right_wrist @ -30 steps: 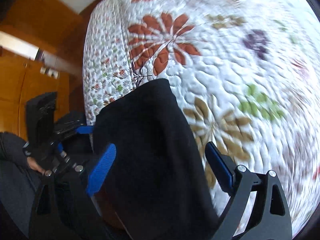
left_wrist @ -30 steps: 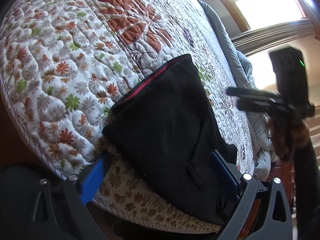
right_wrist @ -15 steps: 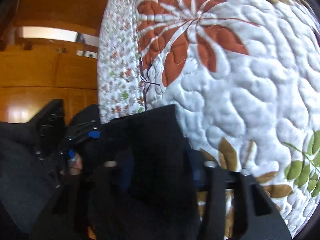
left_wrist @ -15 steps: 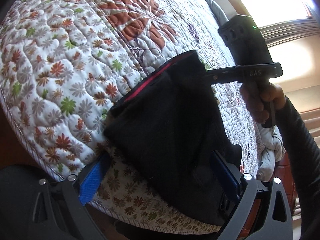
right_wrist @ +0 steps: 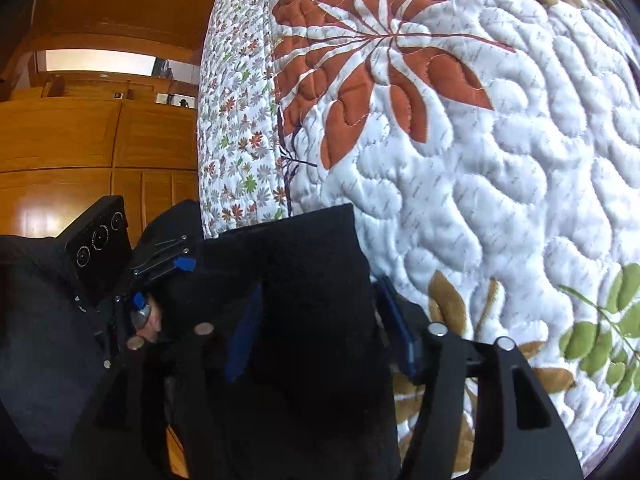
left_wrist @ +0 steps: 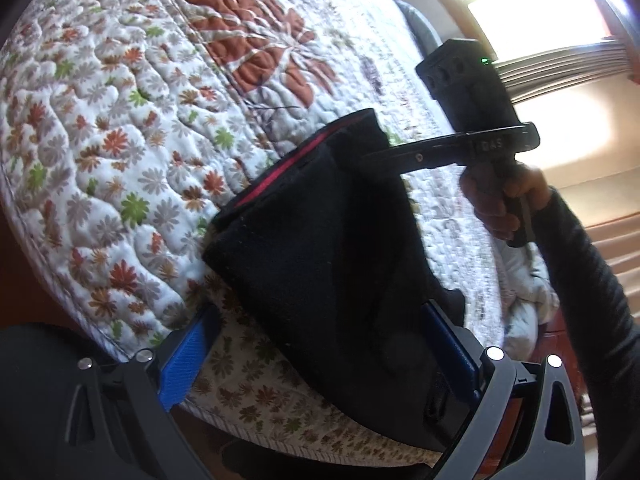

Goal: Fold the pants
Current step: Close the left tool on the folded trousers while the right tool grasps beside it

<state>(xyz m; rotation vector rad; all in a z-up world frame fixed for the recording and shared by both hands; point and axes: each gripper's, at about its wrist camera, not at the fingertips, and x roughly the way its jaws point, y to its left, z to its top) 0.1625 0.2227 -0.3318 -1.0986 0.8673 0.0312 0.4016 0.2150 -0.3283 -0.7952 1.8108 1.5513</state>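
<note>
Folded black pants [left_wrist: 320, 248] with a red band lie on the flowered quilt [left_wrist: 120, 140], close to the bed's near edge. My left gripper [left_wrist: 318, 316] stands open at that edge, straddling the pants' near end; its left pad is clear of the cloth. In the same view, a hand holds my right gripper [left_wrist: 376, 156] at the pants' far corner. In the right wrist view that gripper [right_wrist: 318, 288] points down at the pants [right_wrist: 312, 280]. Its jaws are opening with the cloth between the blue pads. The left gripper [right_wrist: 160, 282] shows at far left.
The quilt [right_wrist: 480, 200] stretches beyond the pants. Crumpled pale bedding [left_wrist: 528, 292] lies off the bed's right side under a bright window [left_wrist: 560, 0]. Wooden wardrobe doors [right_wrist: 80, 140] stand past the bed's left edge. A dark sleeve [left_wrist: 592, 280] crosses the right.
The right gripper swung down from the air onto the pants' far corner. Its jaws narrowed on the cloth, then widened again. The left gripper stayed put.
</note>
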